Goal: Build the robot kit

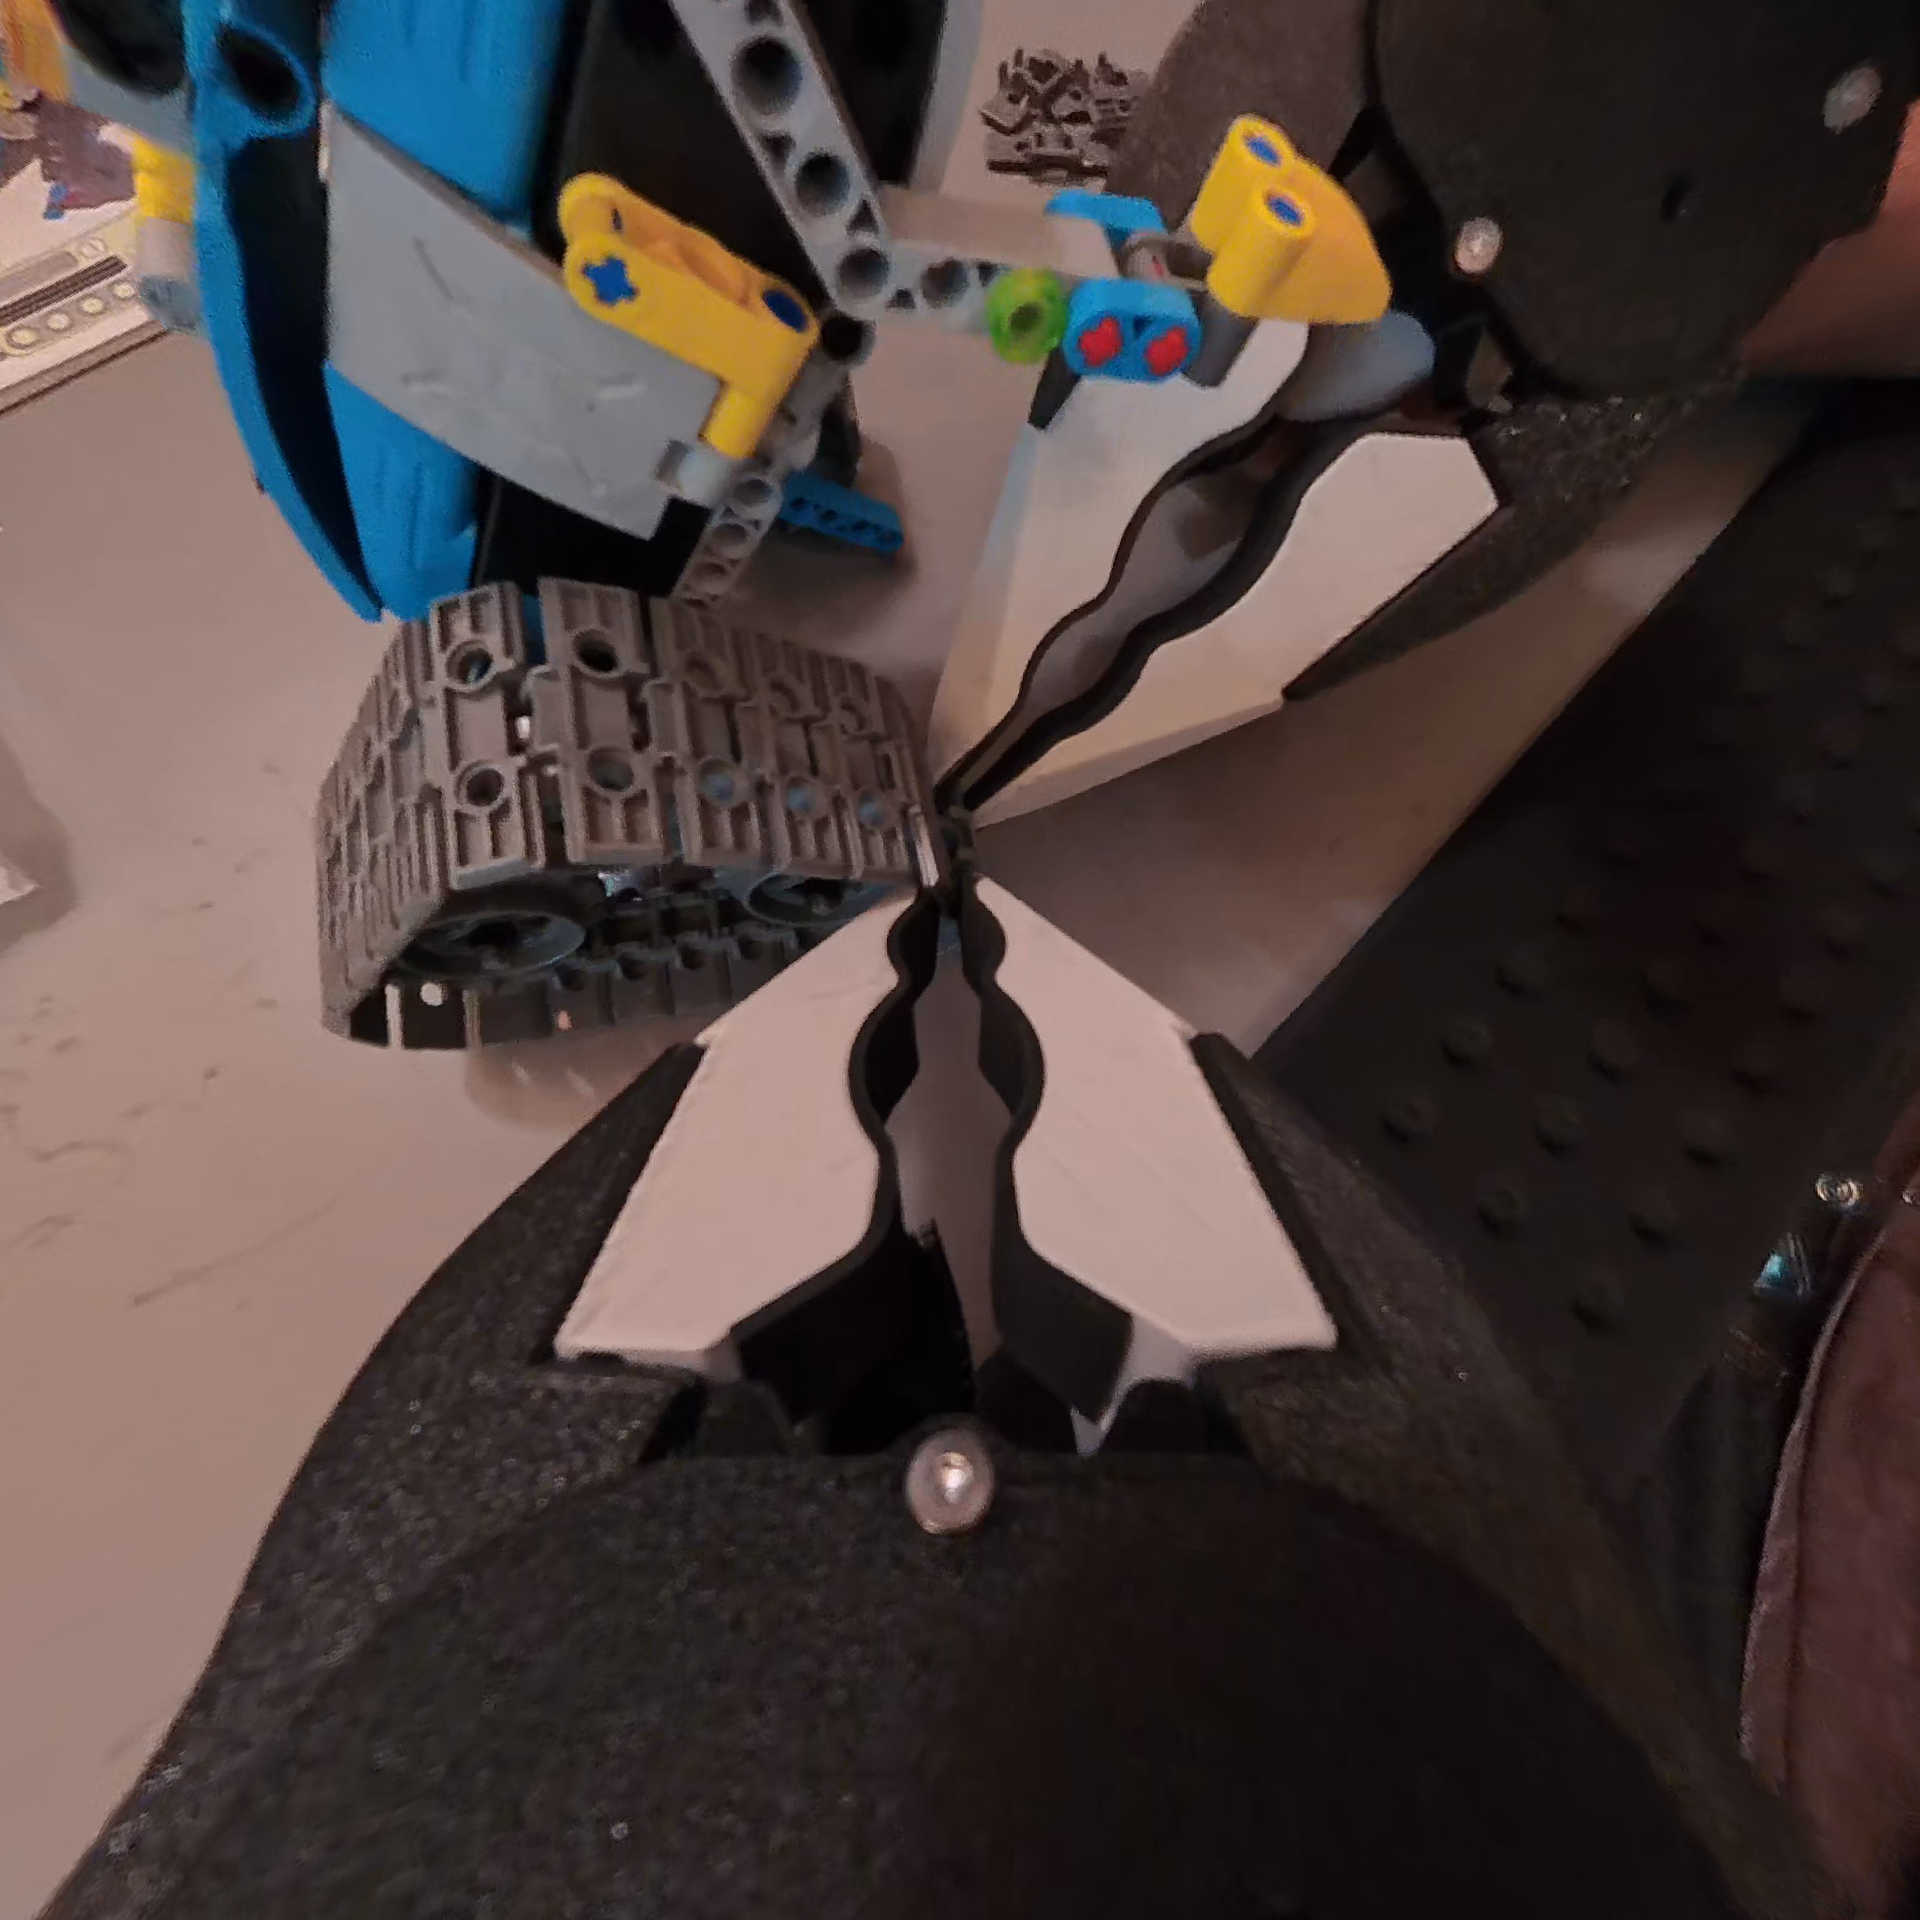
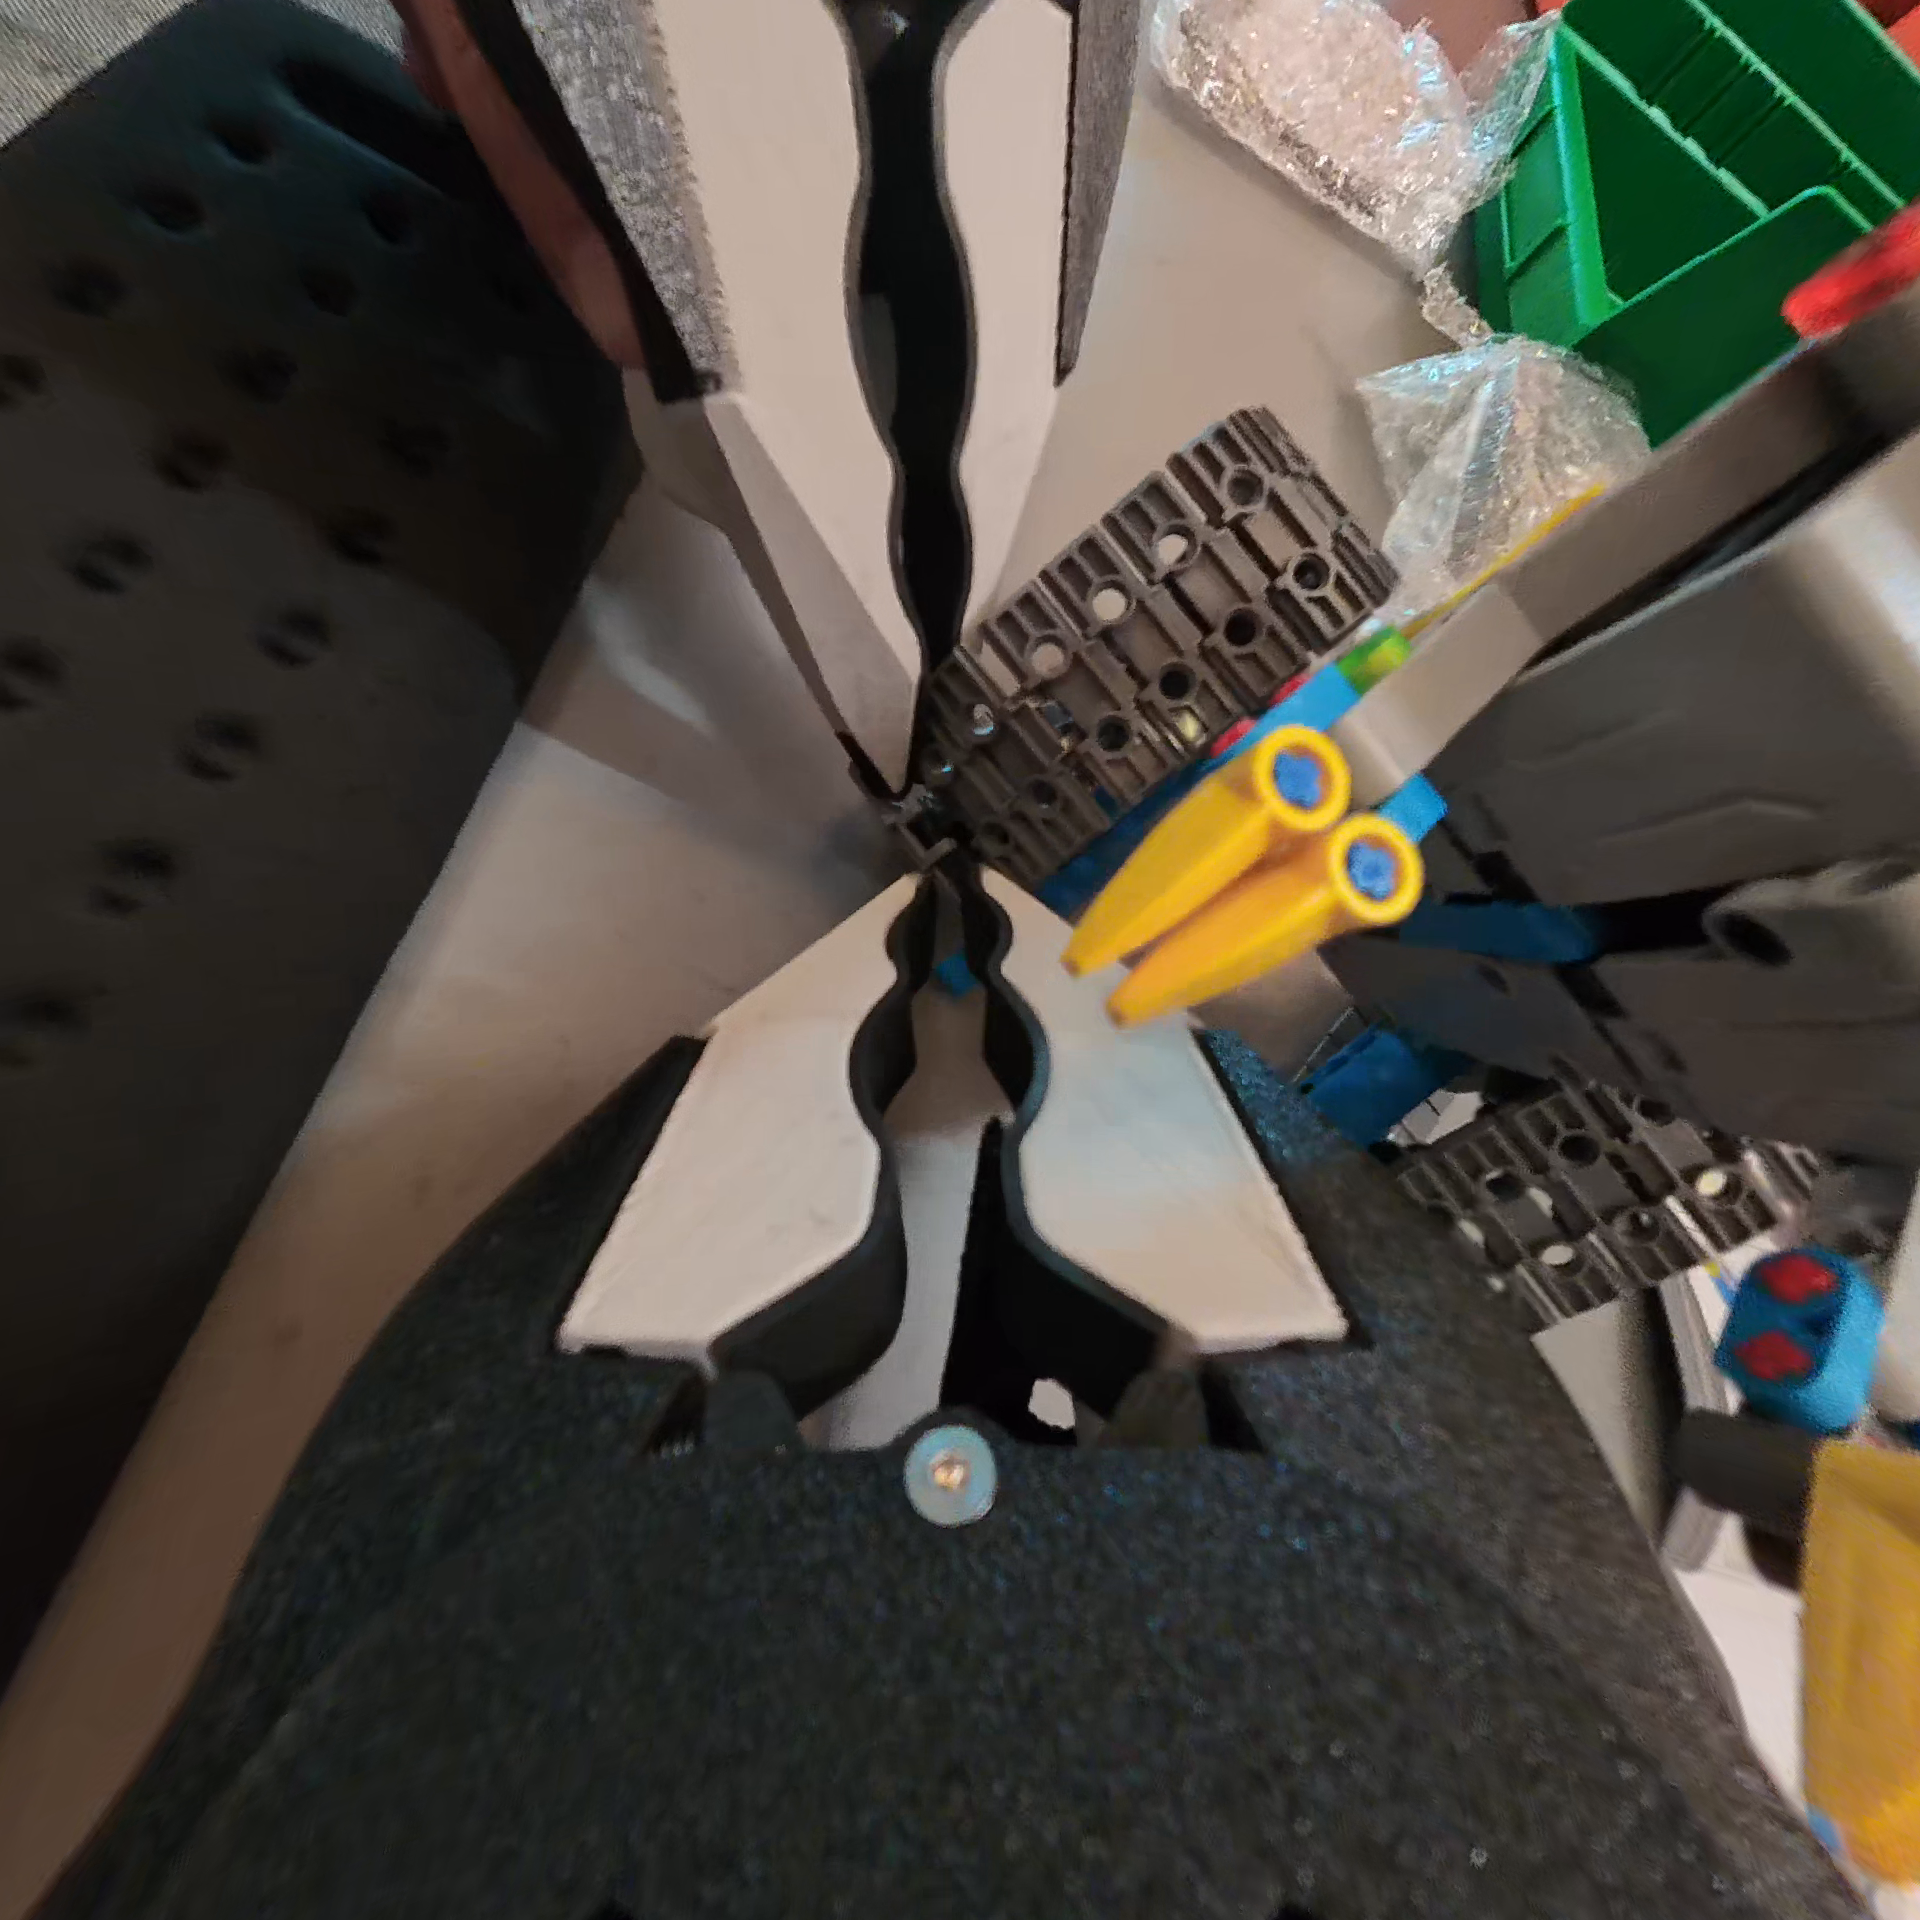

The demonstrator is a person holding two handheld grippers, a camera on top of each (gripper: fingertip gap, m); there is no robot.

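Left wrist view — left gripper (image 1: 940, 883) clenched on grey track (image 1: 623, 769) end | right gripper (image 1: 951, 795) likewise | track lies sideways

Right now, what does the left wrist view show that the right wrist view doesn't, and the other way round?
Only the left wrist view: the model's blue body panel, a grey panel, a perforated grey beam, a pile of small grey parts and a printed sheet.

Only the right wrist view: a green bin, clear plastic bags and a second grey track section.

Both: the left gripper and right gripper, tips nearly meeting at the end of the grey tread, and the yellow connector with blue pins.
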